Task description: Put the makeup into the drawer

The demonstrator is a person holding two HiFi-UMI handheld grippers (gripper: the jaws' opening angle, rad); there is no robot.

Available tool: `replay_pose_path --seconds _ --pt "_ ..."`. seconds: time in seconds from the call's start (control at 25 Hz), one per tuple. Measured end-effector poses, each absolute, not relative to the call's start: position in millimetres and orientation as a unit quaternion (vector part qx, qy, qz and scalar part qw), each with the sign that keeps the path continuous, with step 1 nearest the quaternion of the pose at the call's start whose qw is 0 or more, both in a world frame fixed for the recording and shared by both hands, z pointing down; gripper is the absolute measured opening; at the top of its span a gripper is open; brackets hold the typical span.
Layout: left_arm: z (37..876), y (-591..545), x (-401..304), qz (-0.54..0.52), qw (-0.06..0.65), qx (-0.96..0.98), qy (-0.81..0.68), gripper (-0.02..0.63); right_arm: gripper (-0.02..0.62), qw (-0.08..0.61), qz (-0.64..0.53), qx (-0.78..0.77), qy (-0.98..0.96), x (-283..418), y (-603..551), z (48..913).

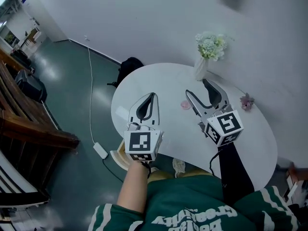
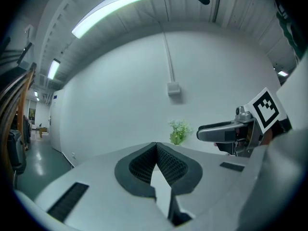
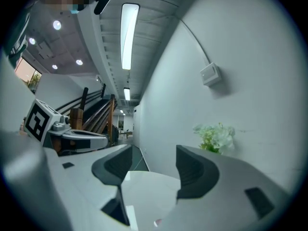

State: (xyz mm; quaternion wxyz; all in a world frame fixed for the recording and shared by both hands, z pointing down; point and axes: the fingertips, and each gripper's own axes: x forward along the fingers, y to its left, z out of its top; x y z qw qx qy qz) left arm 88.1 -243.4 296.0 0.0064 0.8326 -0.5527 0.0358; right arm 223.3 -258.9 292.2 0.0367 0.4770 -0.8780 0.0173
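Claws: left claw (image 1: 153,96) tips together, empty; right claw (image 1: 197,87) jaws apart, nothing between. Both hang over the round, glossy white worktop (image 1: 159,78). The makeup (image 1: 186,104), a small flat pink round piece, lies just left of the right claw. Probably light, hard, slick; pinch across its edges. White vase (image 1: 200,70) at far side. No drawer in view.

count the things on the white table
3: flower vase at the far edge, pink round item in the middle, purplish flower-like piece at the right edge; others may be hidden.
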Motion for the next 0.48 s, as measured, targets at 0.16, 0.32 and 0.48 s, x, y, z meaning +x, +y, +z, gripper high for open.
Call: replay_pose_path --seconds 0.16,0.32,0.48 --pt "305.8 -244.3 109.0 0.043 0.01 0.84 -0.542 0.0 0.295 0.045 0.037 0.471 -0.88 230.8 -261.4 306.2" --pt "311.0 -249.3 117.5 0.048 0.008 0.84 -0.54 0.0 0.296 0.072 0.056 0.449 -0.889 228.6 -266.4 327.8" --pt "323.5 -253.3 118.5 0.054 0.017 0.84 -0.54 0.0 0.296 0.144 0.086 0.4 -0.901 219.9 -269.8 381.1"
